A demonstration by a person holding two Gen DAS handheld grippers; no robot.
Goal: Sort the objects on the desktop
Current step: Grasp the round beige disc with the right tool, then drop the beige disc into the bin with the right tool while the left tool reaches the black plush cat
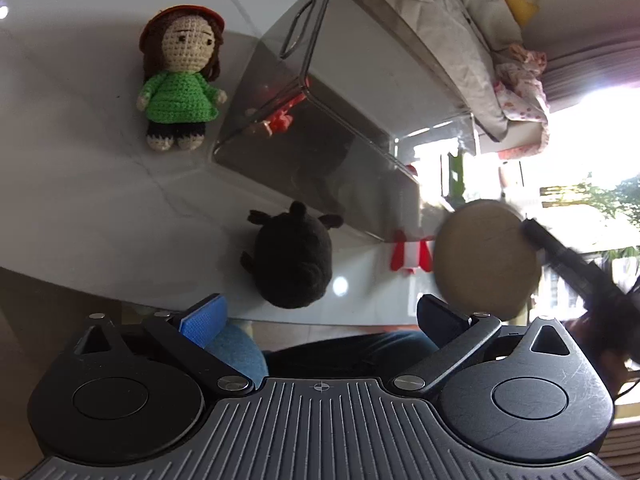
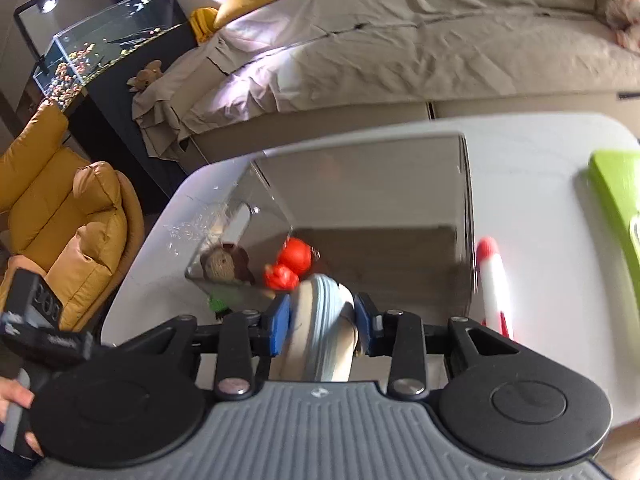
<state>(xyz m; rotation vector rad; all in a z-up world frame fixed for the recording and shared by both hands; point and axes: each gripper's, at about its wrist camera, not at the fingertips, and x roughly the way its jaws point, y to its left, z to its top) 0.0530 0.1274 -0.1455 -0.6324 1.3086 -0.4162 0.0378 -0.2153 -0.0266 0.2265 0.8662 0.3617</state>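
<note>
A clear box (image 1: 352, 128) stands on the white table (image 1: 80, 200), with a red toy (image 1: 280, 120) inside. A crochet doll (image 1: 180, 80) in a green sweater lies left of the box. A black plush (image 1: 292, 256) lies just beyond my open, empty left gripper (image 1: 320, 316). A red-and-white rocket (image 1: 412, 256) lies beside the box. My right gripper (image 2: 322, 322) is shut on a round tan-and-light-blue disc (image 2: 324, 328), which is held near the box (image 2: 360, 200); the disc also shows in the left wrist view (image 1: 484, 256). The rocket (image 2: 494, 284) lies right of the box.
A green tray (image 2: 616, 200) sits at the table's right edge. A sofa with a beige cover (image 2: 400, 40) stands behind the table, a yellow armchair (image 2: 60, 216) to the left, and a fish tank (image 2: 104, 40) beyond it.
</note>
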